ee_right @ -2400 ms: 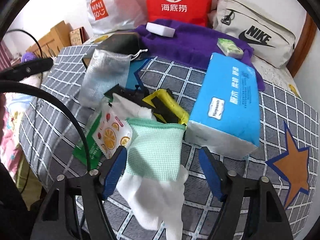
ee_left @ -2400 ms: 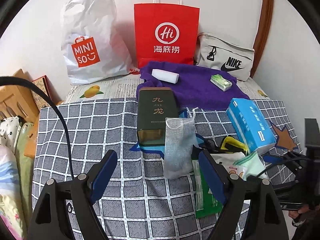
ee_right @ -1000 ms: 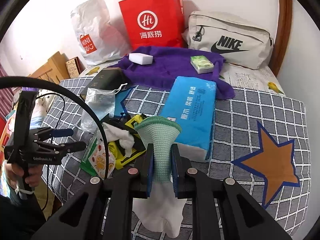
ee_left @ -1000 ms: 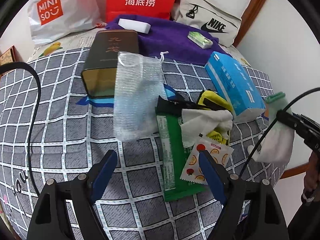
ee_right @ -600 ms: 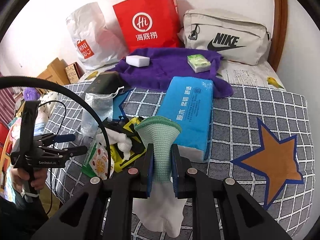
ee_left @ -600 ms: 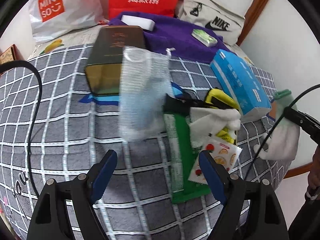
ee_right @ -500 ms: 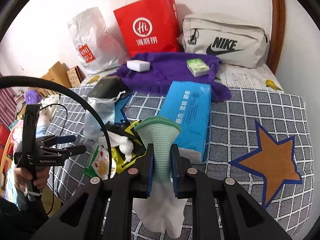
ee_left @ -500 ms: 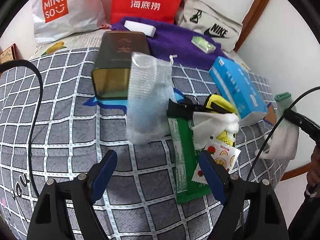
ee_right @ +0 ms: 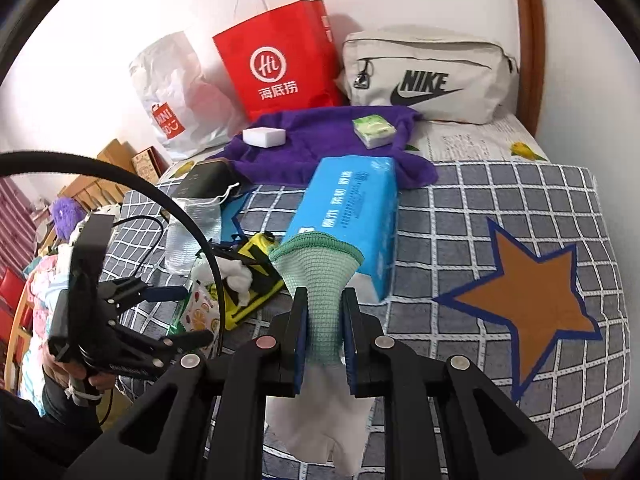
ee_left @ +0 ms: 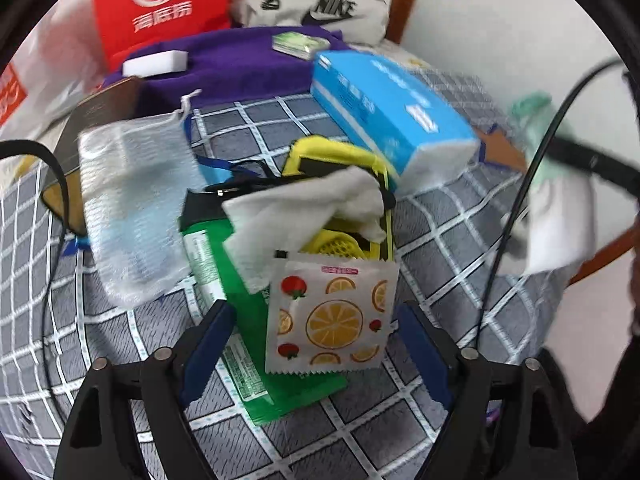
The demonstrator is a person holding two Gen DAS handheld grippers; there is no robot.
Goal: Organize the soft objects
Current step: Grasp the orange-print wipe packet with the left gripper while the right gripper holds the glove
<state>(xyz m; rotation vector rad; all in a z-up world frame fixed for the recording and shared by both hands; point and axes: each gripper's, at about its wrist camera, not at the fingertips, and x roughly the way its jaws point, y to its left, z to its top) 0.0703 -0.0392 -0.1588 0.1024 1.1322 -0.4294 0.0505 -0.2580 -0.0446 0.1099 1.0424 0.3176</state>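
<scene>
Two jobs: my right gripper [ee_right: 323, 330] pinches the green-cuffed white knit glove [ee_right: 320, 280]; my left gripper [ee_left: 316, 344], jaws opening and empty, straddles the fruit-printed white sachet [ee_left: 332, 316] near the bed's [ee_left: 360, 440] front edge.

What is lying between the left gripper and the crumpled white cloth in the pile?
The fruit-printed sachet lies between the open left gripper and the crumpled white cloth, overlapping the cloth's near edge. Its jaws are opening; nothing is pressed between them. The cloth's upper side is uncovered.
</scene>
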